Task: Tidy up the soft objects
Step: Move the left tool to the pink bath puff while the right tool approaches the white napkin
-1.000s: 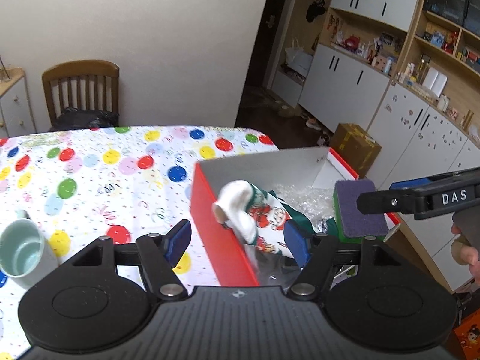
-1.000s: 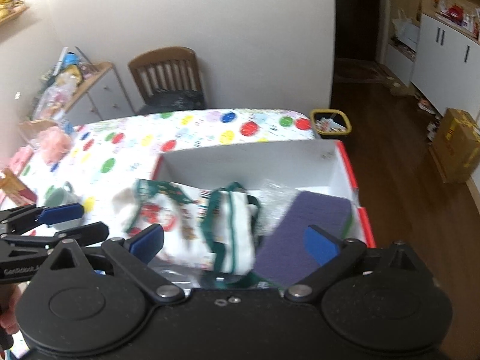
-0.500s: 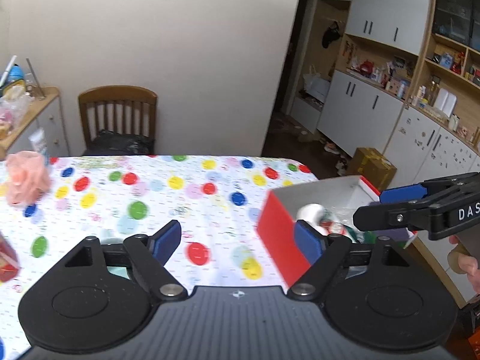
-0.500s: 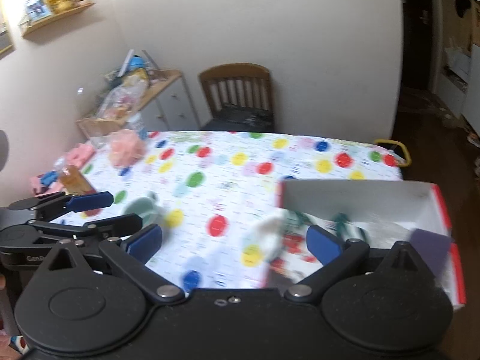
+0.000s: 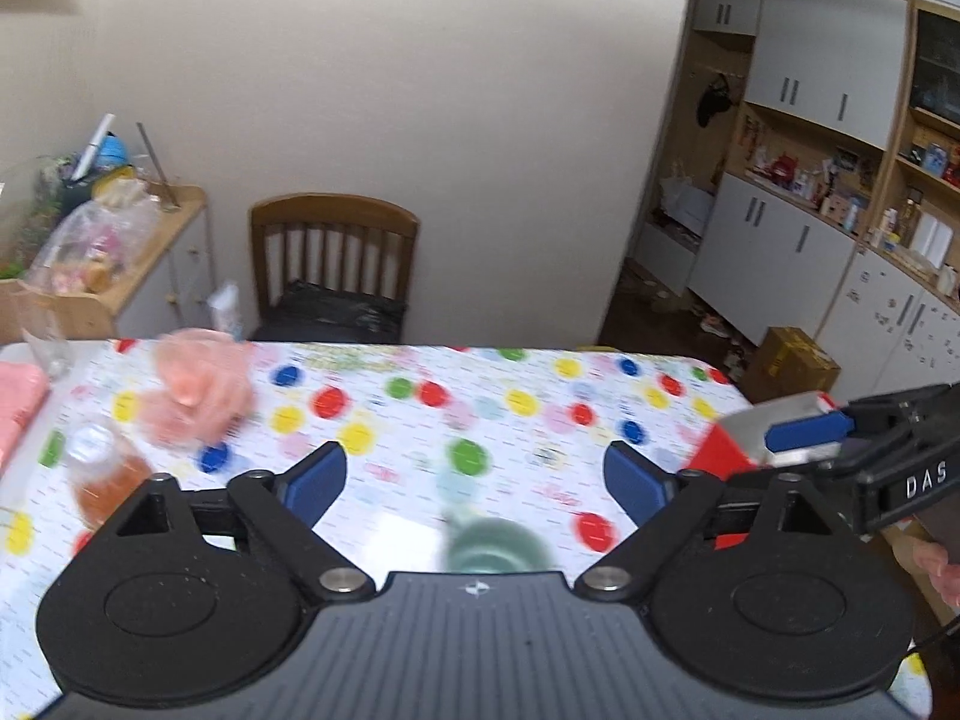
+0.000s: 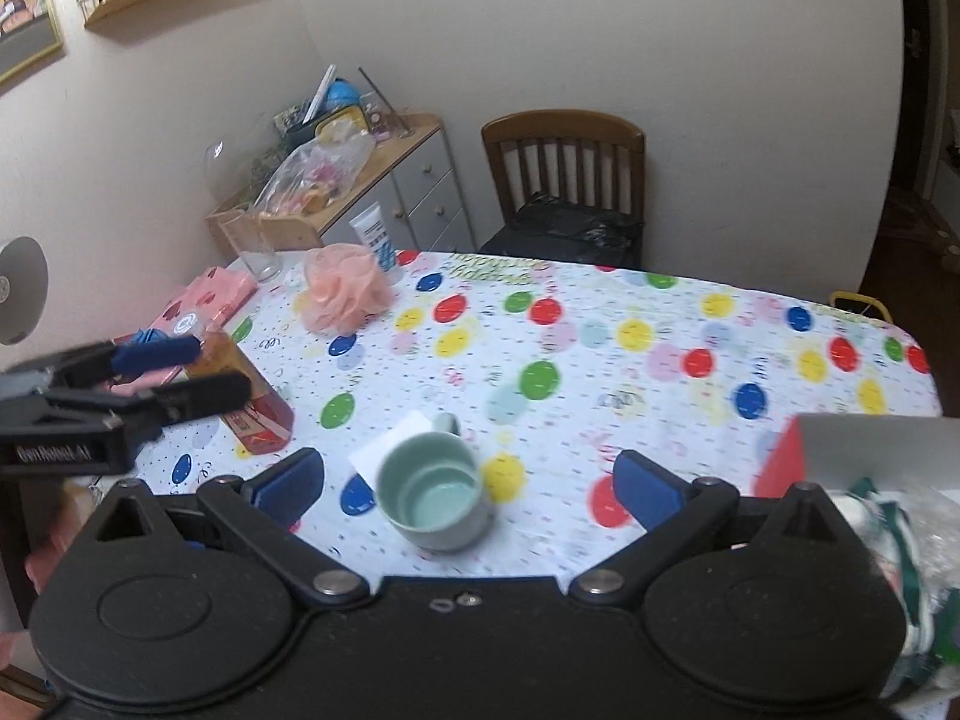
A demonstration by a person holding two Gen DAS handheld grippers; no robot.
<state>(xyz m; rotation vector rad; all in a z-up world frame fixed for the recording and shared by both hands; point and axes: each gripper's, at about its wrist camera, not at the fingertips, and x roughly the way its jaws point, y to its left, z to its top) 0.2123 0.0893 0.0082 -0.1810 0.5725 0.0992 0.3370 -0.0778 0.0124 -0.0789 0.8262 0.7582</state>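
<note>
A pink bath pouf (image 6: pixel 345 291) lies at the table's far left; it also shows blurred in the left wrist view (image 5: pixel 201 393). A folded pink cloth (image 6: pixel 201 306) lies at the left edge, also in the left wrist view (image 5: pixel 18 408). The red box (image 6: pixel 780 465) at the right holds a green-and-white sock (image 6: pixel 882 516); its corner shows in the left wrist view (image 5: pixel 717 456). My left gripper (image 5: pixel 474 477) is open and empty above the table; it also shows in the right wrist view (image 6: pixel 180 369). My right gripper (image 6: pixel 468 483) is open and empty over the mug; it also shows in the left wrist view (image 5: pixel 810 441).
A pale green mug (image 6: pixel 435 492) stands near the table's front. An amber bottle (image 6: pixel 249 393) lies at the left. A glass (image 6: pixel 255 246) and a white tube (image 6: pixel 375 234) stand at the far left corner. A wooden chair (image 6: pixel 564 180) stands behind the table.
Both grippers have swung left, away from the red box and toward the table's left side. The purple sponge and sock in the box have left the left wrist view.
</note>
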